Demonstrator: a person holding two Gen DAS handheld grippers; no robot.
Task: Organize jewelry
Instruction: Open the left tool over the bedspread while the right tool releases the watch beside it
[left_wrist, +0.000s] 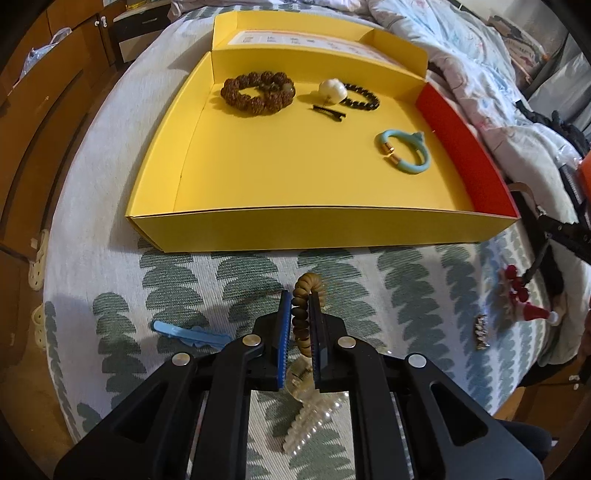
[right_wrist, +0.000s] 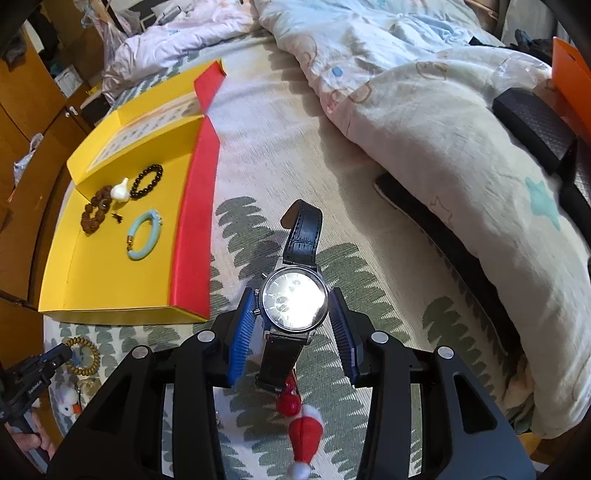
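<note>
Jewelry split between yellow box (left_wrist: 258, 177) and patterned bedspread (left_wrist: 229, 273). Box fills upper half of left wrist frame, red wall (left_wrist: 461, 155) on its right side. Inside, along upper part: brown seed-bead bracelet (left_wrist: 257, 92), white pearl-like piece (left_wrist: 332, 90) touching black bead bracelet (left_wrist: 364, 99), black hair clip (left_wrist: 330, 112) just below. Teal bangle (left_wrist: 404, 149) at right, near red wall, apart from the rest.

Left gripper (left_wrist: 300, 310) at lower centre, narrow, clamped on tan coil bracelet (left_wrist: 306, 299); loop sticks up past fingertips. Clear claw clip (left_wrist: 306, 417) under the fingers at bottom centre. Blue hair clip (left_wrist: 190, 334) on bedspread at lower left. Small rhinestone piece (left_wrist: 481, 332) and red Santa-hat charm (left_wrist: 532, 306) at right edge.

Right wrist frame: right gripper (right_wrist: 293, 299) at centre, wide, blue pads either side of watch (right_wrist: 294, 299). Contact between pads and watch case unclear; looks like a small gap each side. Black strap (right_wrist: 303, 232) curls upward, lower strap runs down between the fingers. Santa-hat charm below watch at bottom centre. Box at upper left, duvet (right_wrist: 424, 129) across upper right.
</note>
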